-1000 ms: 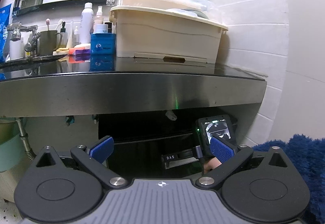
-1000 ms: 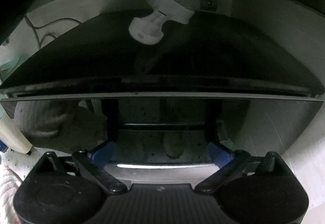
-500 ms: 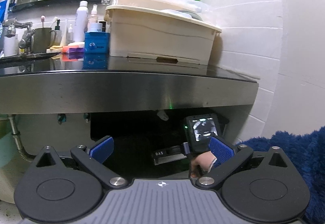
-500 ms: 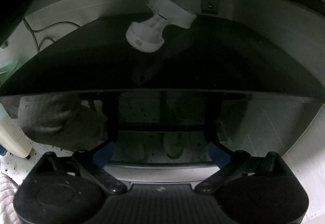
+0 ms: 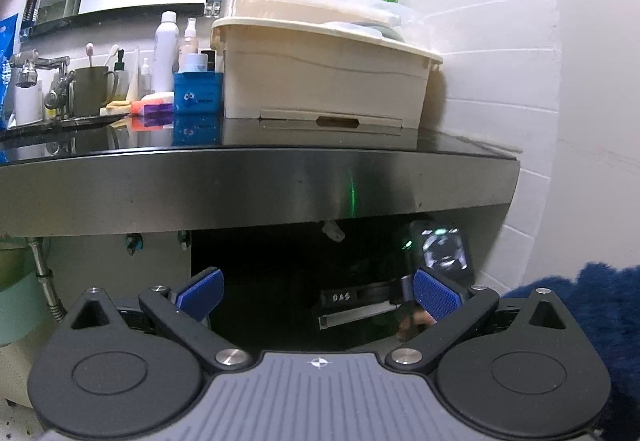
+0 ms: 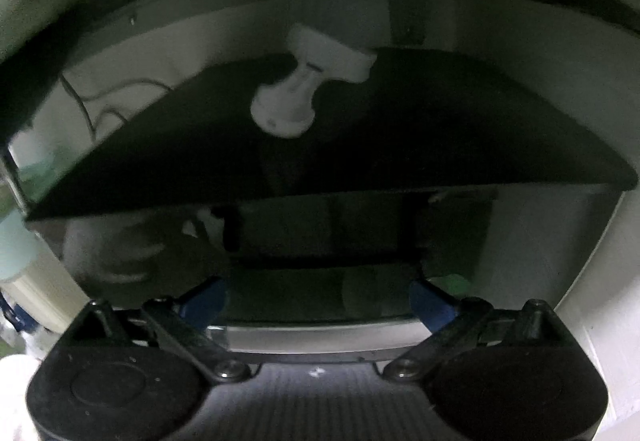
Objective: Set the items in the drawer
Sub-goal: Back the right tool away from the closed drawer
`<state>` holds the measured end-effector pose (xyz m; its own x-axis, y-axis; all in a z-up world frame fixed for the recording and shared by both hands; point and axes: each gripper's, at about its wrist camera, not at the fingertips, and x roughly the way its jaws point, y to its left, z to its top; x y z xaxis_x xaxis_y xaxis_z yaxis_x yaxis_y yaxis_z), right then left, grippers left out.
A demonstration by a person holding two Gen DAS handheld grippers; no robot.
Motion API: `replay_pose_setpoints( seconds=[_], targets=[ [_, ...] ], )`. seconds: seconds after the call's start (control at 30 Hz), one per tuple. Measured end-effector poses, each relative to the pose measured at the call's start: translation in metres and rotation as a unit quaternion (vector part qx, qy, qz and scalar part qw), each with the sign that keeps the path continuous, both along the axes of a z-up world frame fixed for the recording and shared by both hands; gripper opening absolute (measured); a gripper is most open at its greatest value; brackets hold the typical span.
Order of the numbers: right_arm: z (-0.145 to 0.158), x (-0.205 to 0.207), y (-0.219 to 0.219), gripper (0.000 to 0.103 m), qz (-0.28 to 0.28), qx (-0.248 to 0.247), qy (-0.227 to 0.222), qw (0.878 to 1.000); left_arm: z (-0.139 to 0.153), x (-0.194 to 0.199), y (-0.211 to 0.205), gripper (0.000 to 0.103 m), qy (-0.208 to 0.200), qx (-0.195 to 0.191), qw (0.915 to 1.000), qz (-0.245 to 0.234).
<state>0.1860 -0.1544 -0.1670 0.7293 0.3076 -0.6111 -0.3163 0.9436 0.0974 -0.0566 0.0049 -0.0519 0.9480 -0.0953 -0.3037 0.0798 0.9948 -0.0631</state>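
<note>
Both grippers stand wide open, holding nothing. From the left wrist, the left gripper [image 5: 318,291] hangs below the dark worktop [image 5: 256,193]; at 3 o'clock the right gripper [image 5: 438,253] reaches into the black drawer [image 5: 304,281] front under it, now higher and blurred against half a second ago. From the right wrist, that gripper's fingers [image 6: 200,303] straddle the drawer's lower edge; the white knob [image 6: 286,113] at 12 o'clock looms larger, so it has pushed closer, probably working the drawer. No items show.

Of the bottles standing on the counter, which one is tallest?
The plain white bottle, left of the beige bin. It rises above the slimmer clear spray bottle beside it.
</note>
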Motion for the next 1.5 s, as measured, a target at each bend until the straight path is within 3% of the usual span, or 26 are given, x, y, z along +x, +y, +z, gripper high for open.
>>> replay_pose_setpoints(
  seconds=[0.33, 0.47, 0.7, 0.8, 0.97, 1.23, 1.5],
  targets=[
    [0.028, -0.058, -0.021, 0.102, 0.040, 0.023, -0.004, 0.999, -0.003, -0.003, 0.008, 0.103, 0.002, -0.033, 0.9992, -0.023],
    [0.040, -0.084, -0.029, 0.103, 0.015, 0.004, -0.020, 1.000, -0.005, 0.000, 0.009, 0.103, 0.013, -0.054, 0.9976, -0.042],
    [0.058, -0.121, -0.038, 0.103, -0.058, -0.013, -0.029, 0.998, -0.006, 0.005, 0.001, 0.102, 0.028, -0.036, 0.9978, -0.048],
    [0.067, -0.135, -0.040, 0.103, -0.078, -0.020, -0.047, 0.996, -0.005, 0.003, -0.008, 0.102, 0.027, -0.002, 0.9990, -0.035],
    [0.088, -0.145, -0.042, 0.103, -0.111, -0.016, -0.024, 0.993, -0.005, 0.005, -0.012, 0.103, 0.034, 0.013, 0.9988, -0.033],
    [0.114, -0.153, -0.044, 0.103, -0.127, -0.014, -0.015, 0.992, -0.003, 0.010, -0.007, 0.103, 0.058, 0.013, 0.9970, -0.050],
    [0.142, -0.162, -0.055, 0.103, -0.131, -0.008, 0.013, 0.991, 0.012, 0.018, 0.003, 0.103, 0.081, 0.019, 0.9962, -0.026]
  ],
)
